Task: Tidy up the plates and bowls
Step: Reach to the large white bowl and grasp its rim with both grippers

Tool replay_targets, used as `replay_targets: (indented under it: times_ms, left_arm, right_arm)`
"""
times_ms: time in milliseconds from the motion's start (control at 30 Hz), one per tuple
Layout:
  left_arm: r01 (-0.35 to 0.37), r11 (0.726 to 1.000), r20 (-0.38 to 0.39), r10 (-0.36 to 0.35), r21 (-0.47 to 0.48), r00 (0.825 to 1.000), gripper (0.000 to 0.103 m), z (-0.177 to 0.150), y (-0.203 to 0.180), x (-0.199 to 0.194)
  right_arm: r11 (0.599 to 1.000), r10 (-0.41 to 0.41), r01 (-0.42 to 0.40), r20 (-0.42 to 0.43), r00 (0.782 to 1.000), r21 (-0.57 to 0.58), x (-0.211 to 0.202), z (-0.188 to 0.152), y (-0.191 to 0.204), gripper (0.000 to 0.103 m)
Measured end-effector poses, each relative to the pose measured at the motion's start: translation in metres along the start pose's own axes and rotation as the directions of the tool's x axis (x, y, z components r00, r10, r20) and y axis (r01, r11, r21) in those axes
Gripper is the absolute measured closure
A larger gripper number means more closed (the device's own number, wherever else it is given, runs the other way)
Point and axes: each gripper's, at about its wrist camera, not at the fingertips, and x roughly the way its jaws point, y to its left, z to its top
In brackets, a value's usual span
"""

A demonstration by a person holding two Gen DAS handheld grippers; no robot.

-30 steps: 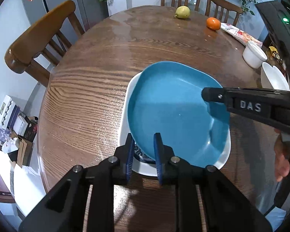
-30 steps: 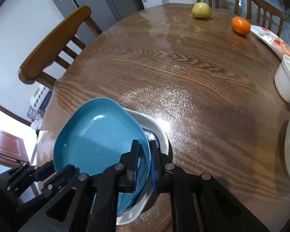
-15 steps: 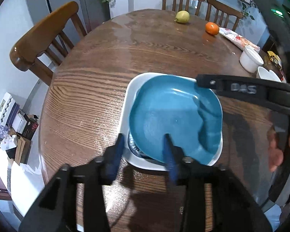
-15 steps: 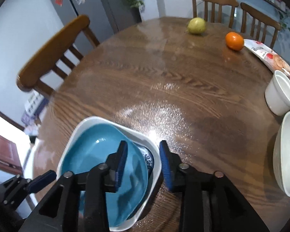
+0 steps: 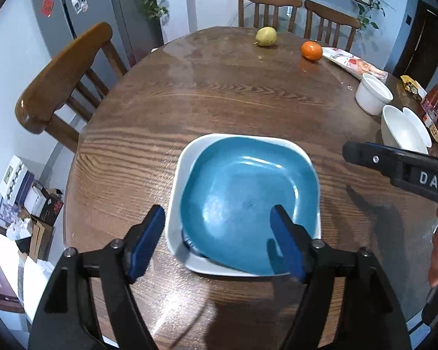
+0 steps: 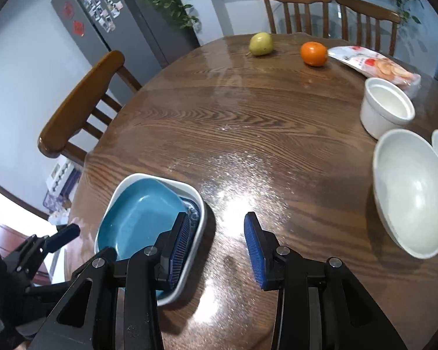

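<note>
two stacked plates [image 5: 249,204], three white bowls [image 6: 408,192]

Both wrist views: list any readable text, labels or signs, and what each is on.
"DAS": white letters on the right gripper's black arm, cut off at the frame edge.
Red signs on the fridge: too small to read.
Snack packet: print blurred.
Sauce bottles and jars: labels unreadable.
Box on the floor: markings unreadable.

You're at a round wooden table [image 5: 219,102] with three wooden chairs [image 5: 64,78] around it. Grey fridge [image 6: 102,17] with magnets and a trailing plant [image 6: 166,3] stand against pale blue walls [image 5: 11,52].
</note>
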Motion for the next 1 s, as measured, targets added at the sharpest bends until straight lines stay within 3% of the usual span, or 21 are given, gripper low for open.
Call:
replay_targets:
  times_ms: [300, 400, 533, 667, 800, 1000]
  left_arm:
    - [0.011, 0.998, 0.014, -0.011, 0.06, 1.0, 0.025, 0.009, -0.03, -0.001]
    - [0.013, 0.997, 0.018, -0.014, 0.079, 1.0, 0.018, 0.013, -0.04, -0.002]
    - [0.026, 0.994, 0.022, -0.029, 0.102, 0.999, 0.017, 0.017, -0.054, -0.001]
    - [0.04, 0.991, 0.024, -0.044, 0.125, 0.999, 0.016, 0.021, -0.068, -0.001]
    - [0.057, 0.988, 0.028, -0.062, 0.145, 0.998, 0.008, 0.024, -0.083, -0.002]
    - [0.075, 0.982, 0.031, -0.082, 0.174, 0.996, 0.006, 0.028, -0.104, -0.003]
  right_arm:
    - [0.999, -0.013, 0.012, 0.03, 0.999, 0.048, -0.02, -0.008, -0.022, 0.064]
    - [0.998, -0.02, 0.017, 0.042, 0.999, 0.066, -0.027, -0.01, -0.031, 0.064]
    - [0.995, -0.036, 0.03, 0.055, 0.998, 0.095, -0.037, -0.014, -0.045, 0.063]
    - [0.99, -0.054, 0.044, 0.071, 0.996, 0.132, -0.048, -0.018, -0.061, 0.048]
    - [0.984, -0.077, 0.062, 0.086, 0.993, 0.166, -0.06, -0.023, -0.076, 0.048]
    - [0.974, -0.106, 0.084, 0.095, 0.99, 0.21, -0.073, -0.029, -0.098, 0.046]
